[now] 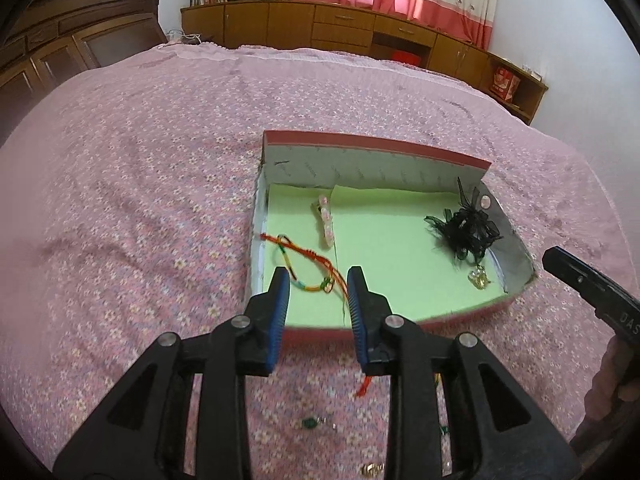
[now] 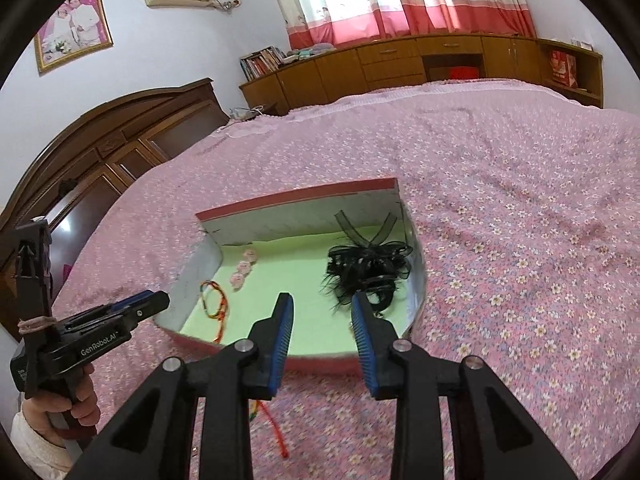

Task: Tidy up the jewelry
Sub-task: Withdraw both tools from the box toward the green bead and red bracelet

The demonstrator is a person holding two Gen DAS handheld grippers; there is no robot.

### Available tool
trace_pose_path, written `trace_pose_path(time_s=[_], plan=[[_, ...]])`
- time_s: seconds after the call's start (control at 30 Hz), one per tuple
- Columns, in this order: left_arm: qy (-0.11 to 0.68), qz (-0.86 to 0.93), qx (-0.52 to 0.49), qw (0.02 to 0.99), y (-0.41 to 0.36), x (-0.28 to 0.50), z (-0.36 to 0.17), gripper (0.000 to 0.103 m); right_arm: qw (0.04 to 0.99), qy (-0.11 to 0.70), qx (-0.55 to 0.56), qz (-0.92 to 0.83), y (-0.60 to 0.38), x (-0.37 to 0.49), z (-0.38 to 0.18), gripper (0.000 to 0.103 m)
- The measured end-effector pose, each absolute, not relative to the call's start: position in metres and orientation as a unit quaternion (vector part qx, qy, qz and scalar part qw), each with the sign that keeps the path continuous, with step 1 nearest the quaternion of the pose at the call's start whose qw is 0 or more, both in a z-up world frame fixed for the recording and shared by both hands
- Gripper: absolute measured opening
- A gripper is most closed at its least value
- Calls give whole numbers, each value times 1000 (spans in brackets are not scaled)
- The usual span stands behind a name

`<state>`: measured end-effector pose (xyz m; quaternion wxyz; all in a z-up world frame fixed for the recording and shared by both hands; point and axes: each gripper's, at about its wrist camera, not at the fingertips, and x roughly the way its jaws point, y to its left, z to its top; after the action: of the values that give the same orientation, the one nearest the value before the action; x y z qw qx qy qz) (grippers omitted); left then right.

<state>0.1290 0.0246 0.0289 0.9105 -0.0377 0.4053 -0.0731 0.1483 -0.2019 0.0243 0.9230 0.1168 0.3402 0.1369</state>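
Observation:
A red-edged box with a green liner (image 1: 384, 248) (image 2: 288, 280) lies on the pink bed. Inside it are a red and multicoloured cord bracelet (image 1: 308, 264) (image 2: 216, 304), a pink flower hair clip (image 1: 326, 220) (image 2: 242, 266), a black ribbon hair piece (image 1: 468, 228) (image 2: 368, 268) and a small gold piece (image 1: 480, 278). My left gripper (image 1: 319, 292) is open and empty over the box's near left corner, above the bracelet. My right gripper (image 2: 322, 320) is open and empty over the box's near edge, by the black ribbon piece.
On the floral bedspread (image 1: 140, 200) before the box lie a red cord (image 1: 364, 388) (image 2: 276, 428), a green bead item (image 1: 310, 423) and a gold item (image 1: 372, 470). A dark headboard (image 2: 100, 152) and wooden cabinets (image 1: 340, 28) stand beyond the bed.

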Motion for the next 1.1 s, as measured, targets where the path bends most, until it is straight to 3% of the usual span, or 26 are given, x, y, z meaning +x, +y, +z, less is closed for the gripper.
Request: trace_pose_path(time_s=[1.1], plan=[[470,-84,-65,876,38,75,-28,22,886,414,93,190,-142,117,-24,33]])
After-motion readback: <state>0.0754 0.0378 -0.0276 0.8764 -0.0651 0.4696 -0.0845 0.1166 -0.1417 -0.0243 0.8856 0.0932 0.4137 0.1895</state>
